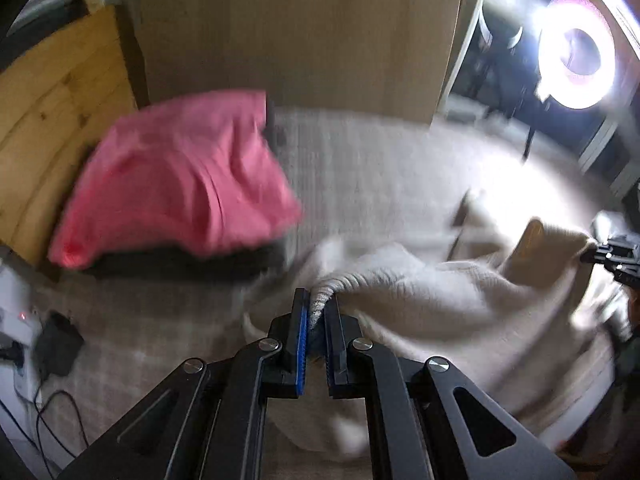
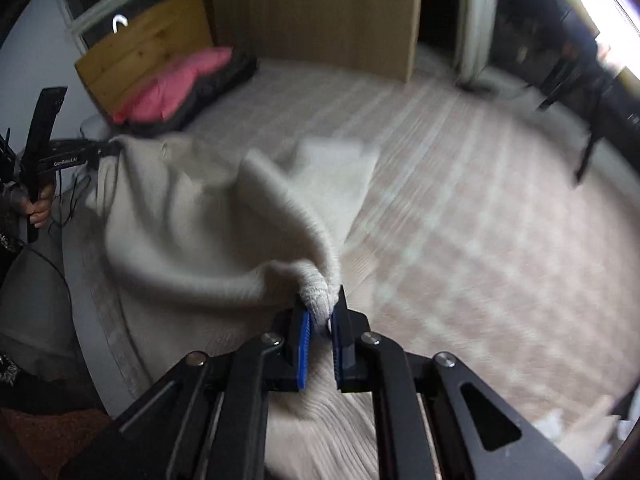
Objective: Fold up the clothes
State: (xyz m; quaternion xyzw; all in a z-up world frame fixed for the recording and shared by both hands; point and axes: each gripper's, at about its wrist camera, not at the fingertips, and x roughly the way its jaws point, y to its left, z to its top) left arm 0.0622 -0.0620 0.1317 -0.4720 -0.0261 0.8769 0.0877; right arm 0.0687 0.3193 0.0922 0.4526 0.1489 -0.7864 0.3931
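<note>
A cream knitted sweater [image 1: 460,300] is lifted off a bed with a pale checked cover [image 1: 360,168]. My left gripper [image 1: 318,308] is shut on a ribbed edge of the sweater. In the right wrist view my right gripper [image 2: 322,312] is shut on another ribbed edge of the same sweater [image 2: 192,232], which sags between the two. The right gripper [image 1: 592,254] shows at the right edge of the left wrist view, holding the cloth. The left gripper [image 2: 106,148] appears at the far left of the right wrist view, held by a hand [image 2: 40,208].
A pink pillow [image 1: 176,176] lies on a dark one against a wooden headboard [image 1: 48,128]. A tall wooden panel [image 1: 304,32] stands behind the bed. A bright ring light [image 1: 576,60] stands at the right. Cables and a charger [image 1: 60,348] lie at the left bed edge.
</note>
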